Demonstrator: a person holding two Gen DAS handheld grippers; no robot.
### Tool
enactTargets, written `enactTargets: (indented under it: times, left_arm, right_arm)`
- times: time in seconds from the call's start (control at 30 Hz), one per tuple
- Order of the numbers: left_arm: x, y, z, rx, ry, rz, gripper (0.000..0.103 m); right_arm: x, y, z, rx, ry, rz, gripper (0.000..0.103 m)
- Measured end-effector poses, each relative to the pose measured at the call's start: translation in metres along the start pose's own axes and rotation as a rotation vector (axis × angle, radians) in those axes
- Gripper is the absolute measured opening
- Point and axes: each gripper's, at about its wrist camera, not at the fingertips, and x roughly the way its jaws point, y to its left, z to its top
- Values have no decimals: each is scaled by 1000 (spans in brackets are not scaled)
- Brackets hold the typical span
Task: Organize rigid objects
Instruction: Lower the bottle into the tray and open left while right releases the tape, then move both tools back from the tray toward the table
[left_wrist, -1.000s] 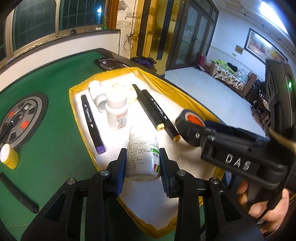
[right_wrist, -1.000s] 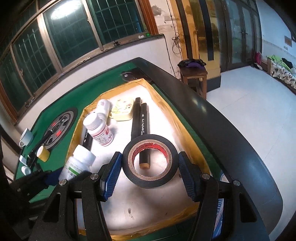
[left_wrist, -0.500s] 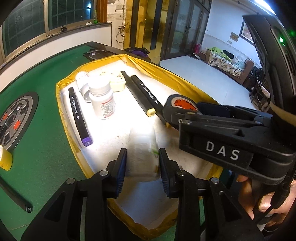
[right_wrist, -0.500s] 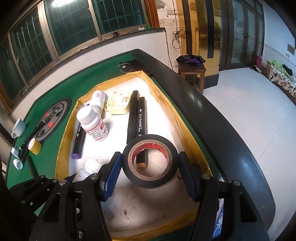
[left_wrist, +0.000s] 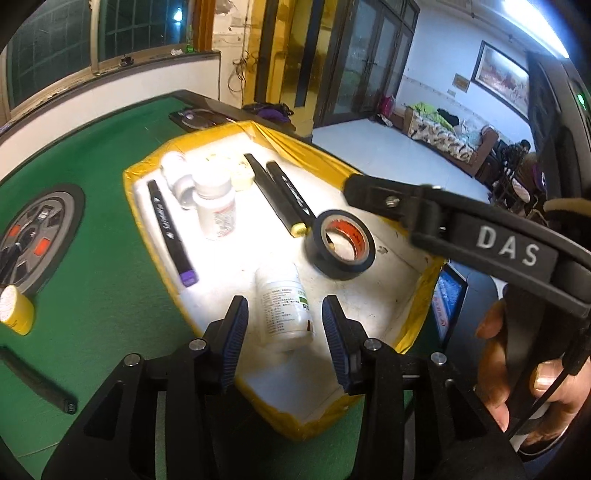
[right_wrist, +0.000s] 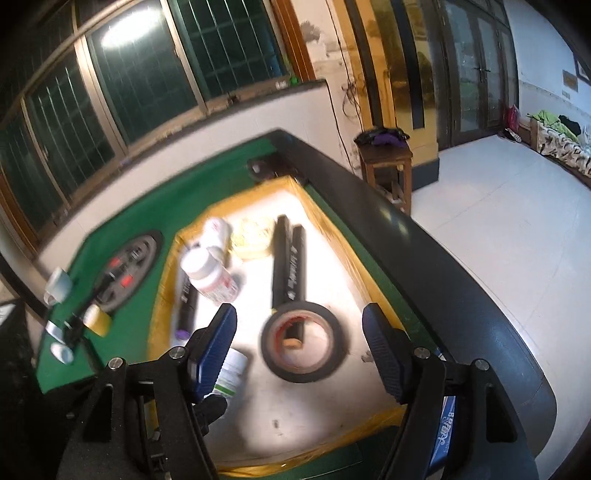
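Observation:
A white pill bottle with a green label (left_wrist: 284, 306) rests on the white floor of the yellow-rimmed tray (left_wrist: 424, 306). My left gripper (left_wrist: 286, 332) straddles it; its jaws are opening, with a gap at each blue pad. A black tape roll with a red core (right_wrist: 304, 341) lies flat on the tray, also seen in the left wrist view (left_wrist: 340, 245). Around it stands my right gripper (right_wrist: 301, 350), jaws opening, pads clear of the roll. The green-label bottle (right_wrist: 231, 373) is partly hidden behind the right gripper's left finger.
Farther back in the tray are a white bottle with a red label (left_wrist: 216, 206), two black markers (left_wrist: 280, 195), a purple-tipped marker (left_wrist: 170, 232) and a cream box (left_wrist: 242, 177). On the green felt sit a yellow-sided tub (left_wrist: 14, 310) and a round dial panel (left_wrist: 33, 236). A hand (left_wrist: 517, 387) holds the right gripper.
The left pads have let go of the green-label bottle, which now rests on the tray. The right pads have spread away from the tape roll, which lies free.

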Motion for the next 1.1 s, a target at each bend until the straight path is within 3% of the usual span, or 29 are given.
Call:
enactTargets:
  times: [0.17, 0.4, 0.67, 0.83, 0.9, 1.0, 1.1]
  left_arm:
    - [-24, 11, -1, -6, -69, 10, 40]
    - [-59, 36, -12, 3, -185, 86, 40]
    - [-113, 116, -39, -70, -312, 178, 40]
    - [-148, 202, -67, -200, -357, 296, 40]
    - [-159, 232, -82, -222, -366, 409, 40]
    - [-166, 263, -106, -232, -359, 515, 40]
    - [-164, 286, -118, -277, -338, 460, 40]
  right_arm:
    - [-15, 14, 0, 5, -52, 33, 65]
    - [-22, 50, -4, -25, -76, 90, 65]
    - [-19, 99, -12, -120, -81, 161, 66]
    - [9, 153, -35, -252, 34, 276, 65]
    - [23, 178, -45, -322, 86, 314, 65]
    - [45, 219, -59, -430, 154, 360, 65]
    - [69, 252, -70, -533, 216, 387, 65]
